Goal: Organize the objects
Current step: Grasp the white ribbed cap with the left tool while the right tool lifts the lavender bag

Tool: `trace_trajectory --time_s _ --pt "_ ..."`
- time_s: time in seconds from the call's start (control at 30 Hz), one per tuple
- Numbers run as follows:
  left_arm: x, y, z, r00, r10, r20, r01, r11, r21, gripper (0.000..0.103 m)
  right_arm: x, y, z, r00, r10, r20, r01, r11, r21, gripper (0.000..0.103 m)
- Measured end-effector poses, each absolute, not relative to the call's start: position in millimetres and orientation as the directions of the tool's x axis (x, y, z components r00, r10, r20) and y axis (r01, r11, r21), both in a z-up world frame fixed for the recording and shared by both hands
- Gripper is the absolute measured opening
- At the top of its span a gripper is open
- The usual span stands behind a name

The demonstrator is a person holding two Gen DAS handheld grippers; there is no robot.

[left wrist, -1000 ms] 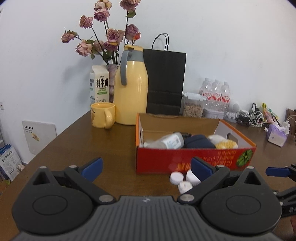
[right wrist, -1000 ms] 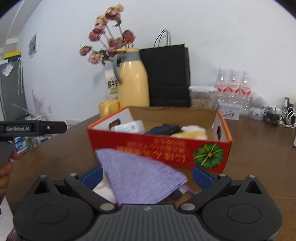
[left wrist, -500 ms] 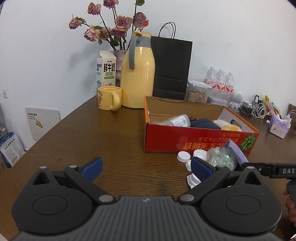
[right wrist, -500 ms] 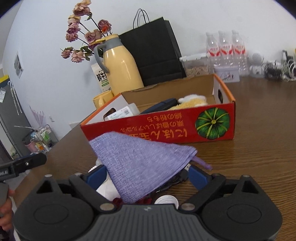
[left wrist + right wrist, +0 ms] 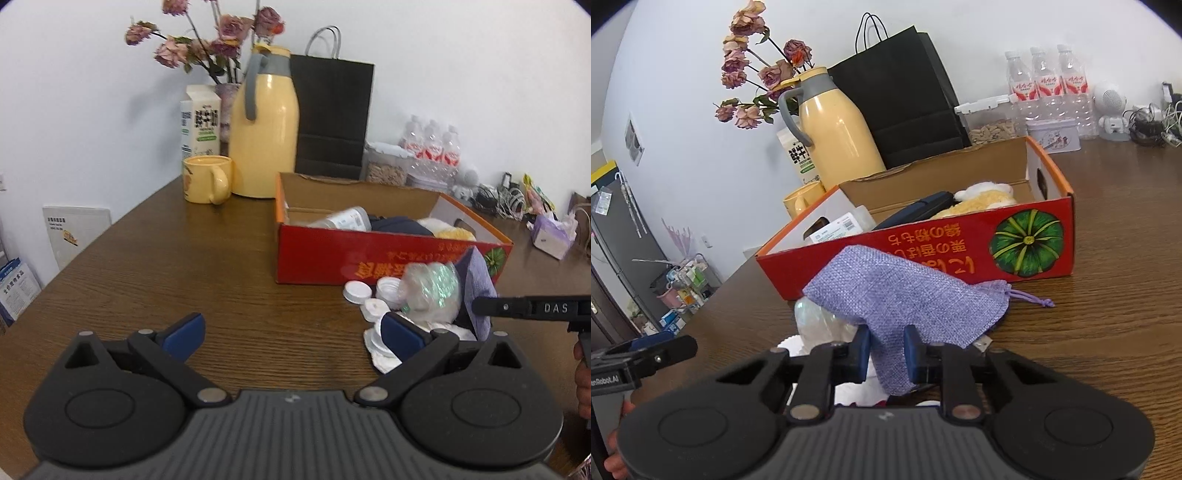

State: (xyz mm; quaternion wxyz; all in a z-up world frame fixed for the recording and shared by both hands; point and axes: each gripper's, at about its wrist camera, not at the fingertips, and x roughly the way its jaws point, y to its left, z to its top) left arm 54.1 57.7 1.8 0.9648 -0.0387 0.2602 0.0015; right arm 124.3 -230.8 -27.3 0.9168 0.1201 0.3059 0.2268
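Note:
A purple drawstring pouch [image 5: 897, 295] lies on the brown table in front of the red cardboard box [image 5: 923, 254]. My right gripper [image 5: 886, 354] is closing its jaws, and the blue pads pinch the pouch's near end. Under the pouch sit a crumpled clear plastic bag [image 5: 428, 288], white bottle caps [image 5: 356, 291] and a white paper doily [image 5: 384, 354]. The box [image 5: 369, 258] holds a bottle, a dark case and a yellow plush. My left gripper [image 5: 293, 330] hovers open over bare table left of the pile, with nothing between its fingers.
Behind the box stand a yellow thermos [image 5: 264, 136], a yellow mug [image 5: 205, 179], a milk carton [image 5: 199, 122], a black paper bag [image 5: 334, 114] and dried roses. Water bottles [image 5: 1045, 85], cables and a tissue pack [image 5: 552, 236] line the back right.
The right gripper's jaws went from wide open around the pouch to pinched on its near end, and the gripper rolled. The left view shifted, bringing the pile into sight.

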Motion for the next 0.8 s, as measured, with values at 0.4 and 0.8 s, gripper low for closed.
trace_trajectory --time_s 0.4,0.8 --pt "100.4 3.3 -20.9 0.821 -0.091 -0.563 0.107 0.994 -0.004 0.103 127.3 -229.2 -22.4 0.778 0.347 -0.524 -0.326 0.936 0.136 0.08" --pt "115.4 2.4 -33.4 0.796 -0.17 -0.581 0.154 0.985 -0.078 0.041 157.0 -228.4 -21.5 0.757 0.385 -0.528 -0.421 0.905 0.056 0.091"
